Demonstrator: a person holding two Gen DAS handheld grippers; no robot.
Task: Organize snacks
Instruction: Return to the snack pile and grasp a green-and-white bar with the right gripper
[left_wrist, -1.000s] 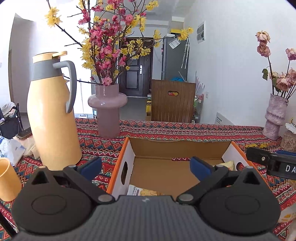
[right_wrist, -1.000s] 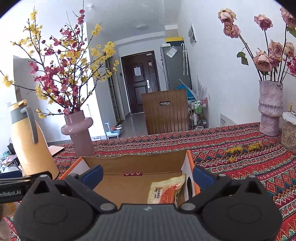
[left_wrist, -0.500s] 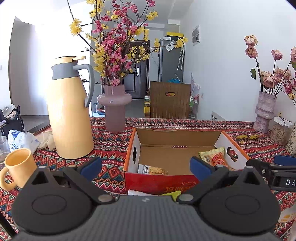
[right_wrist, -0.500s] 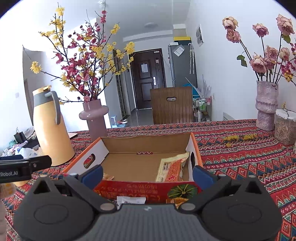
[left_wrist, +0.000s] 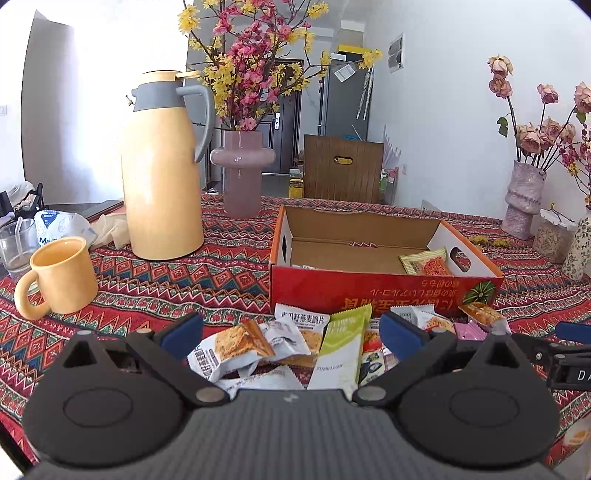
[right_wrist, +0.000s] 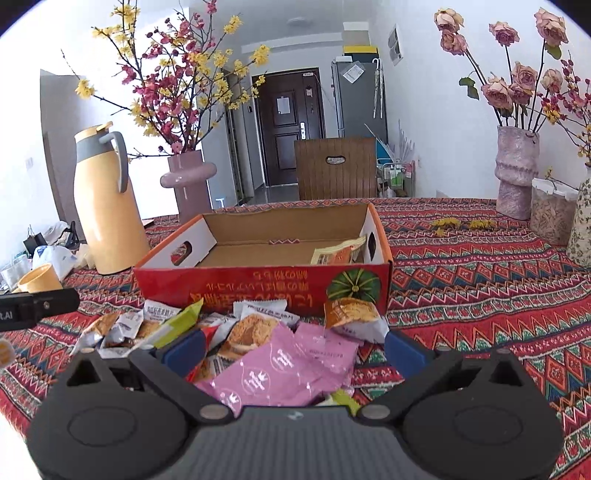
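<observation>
A red cardboard box (left_wrist: 384, 291) (right_wrist: 258, 288) sits open on the patterned tablecloth, with an orange snack packet (left_wrist: 424, 262) (right_wrist: 338, 253) leaning at its right end. A heap of snack packets lies in front of it: a white cracker packet (left_wrist: 236, 350), a green bar packet (left_wrist: 341, 347) and pink packets (right_wrist: 280, 369). My left gripper (left_wrist: 291, 336) hovers open over the heap's left part. My right gripper (right_wrist: 293, 349) hovers open over the pink packets. Neither holds anything.
A tall yellow thermos jug (left_wrist: 164, 166) (right_wrist: 105, 199) and a yellow mug (left_wrist: 59, 277) stand to the left. A pink vase (left_wrist: 242, 173) with blossom branches is behind the box. A rose vase (right_wrist: 515, 173) and a lidded jar (right_wrist: 550, 210) stand at right.
Both grippers have pulled back from over the box toward the table's near side. The snack heap in front of the box has come into view. Both stayed open.
</observation>
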